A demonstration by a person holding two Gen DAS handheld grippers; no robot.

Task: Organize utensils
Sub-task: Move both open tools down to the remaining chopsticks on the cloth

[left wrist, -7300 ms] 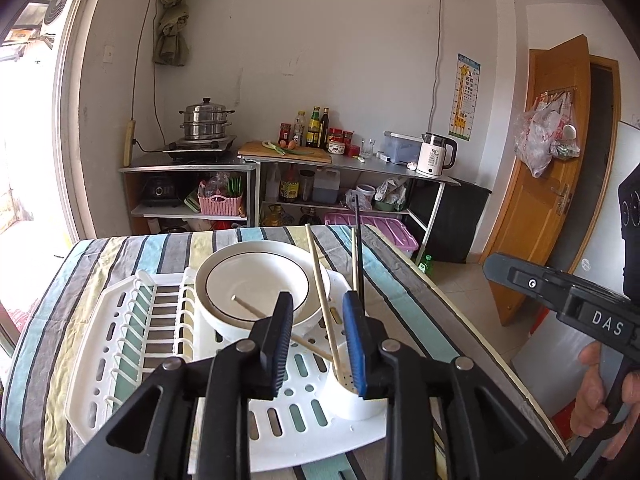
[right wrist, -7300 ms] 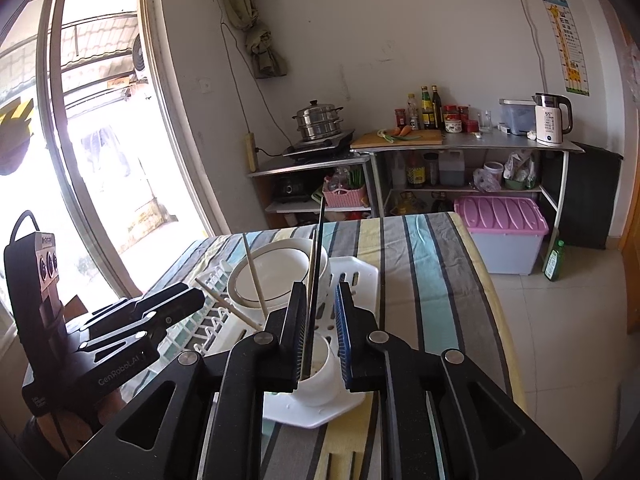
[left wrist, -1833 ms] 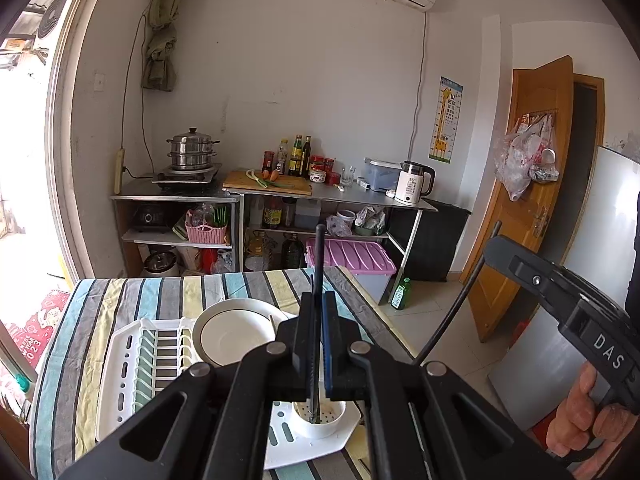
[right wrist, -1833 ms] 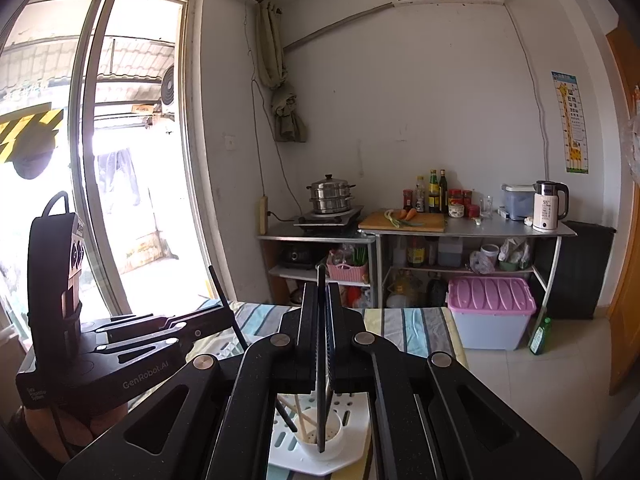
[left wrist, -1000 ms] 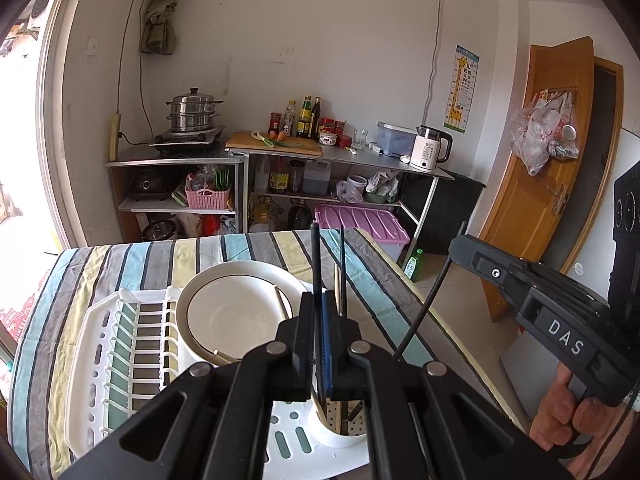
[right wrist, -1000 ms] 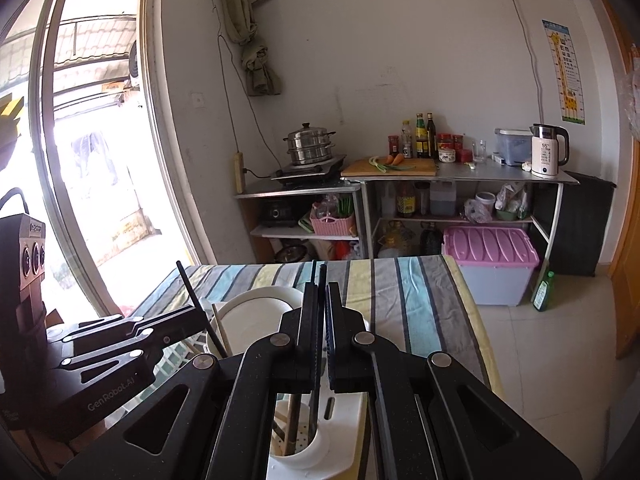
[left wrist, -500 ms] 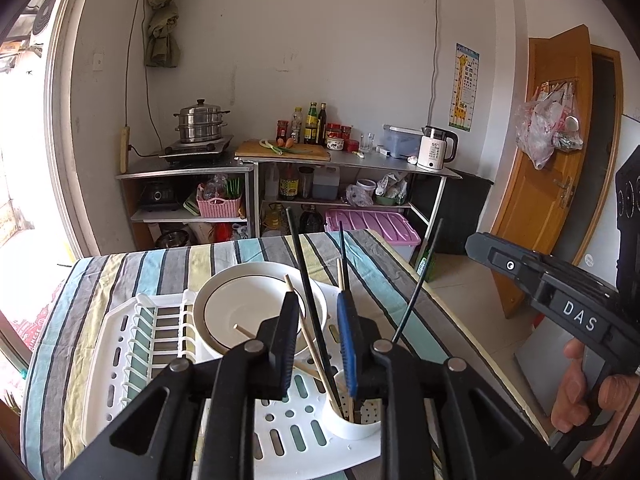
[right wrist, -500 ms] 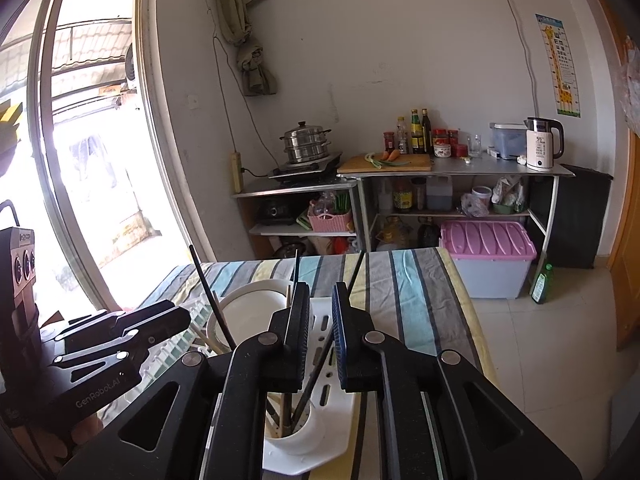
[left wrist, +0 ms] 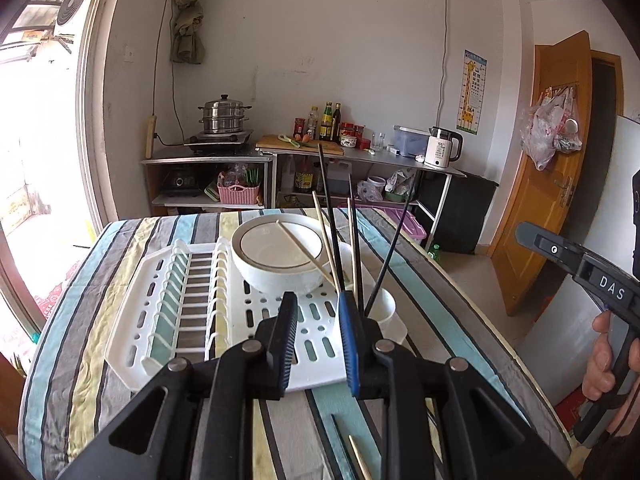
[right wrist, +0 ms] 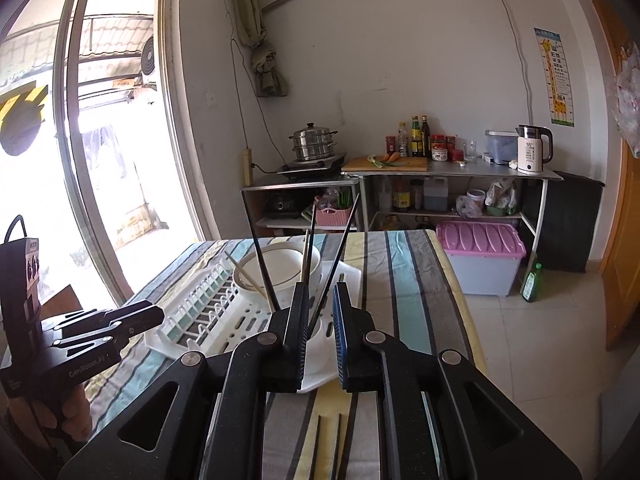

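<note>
A white dish rack [left wrist: 180, 300] lies on the striped table and carries a white bowl [left wrist: 276, 256] with one wooden chopstick across it. At the rack's near right corner a white utensil cup [left wrist: 384, 312] holds several black and wooden chopsticks [left wrist: 330, 220] that lean apart. My left gripper [left wrist: 318, 320] hangs just short of the cup, open, with nothing between its fingers. In the right wrist view my right gripper [right wrist: 320, 312] is open by a narrow gap in front of the cup [right wrist: 320, 338]. A black chopstick [right wrist: 338, 264] standing in the cup shows through that gap, untouched.
Loose chopsticks [left wrist: 358, 456] lie on the striped cloth [left wrist: 80, 320] under the grippers, also seen as the pair [right wrist: 318, 448]. The table edge drops off to the right. A person's hand [left wrist: 608, 360] holds the right gripper's handle. Shelves, a kettle and a pink-lidded bin stand beyond.
Both grippers were shut on black chopsticks over the cup a second ago. They have let go, the chopsticks stand in the cup, and both grippers have drawn back from the rack.
</note>
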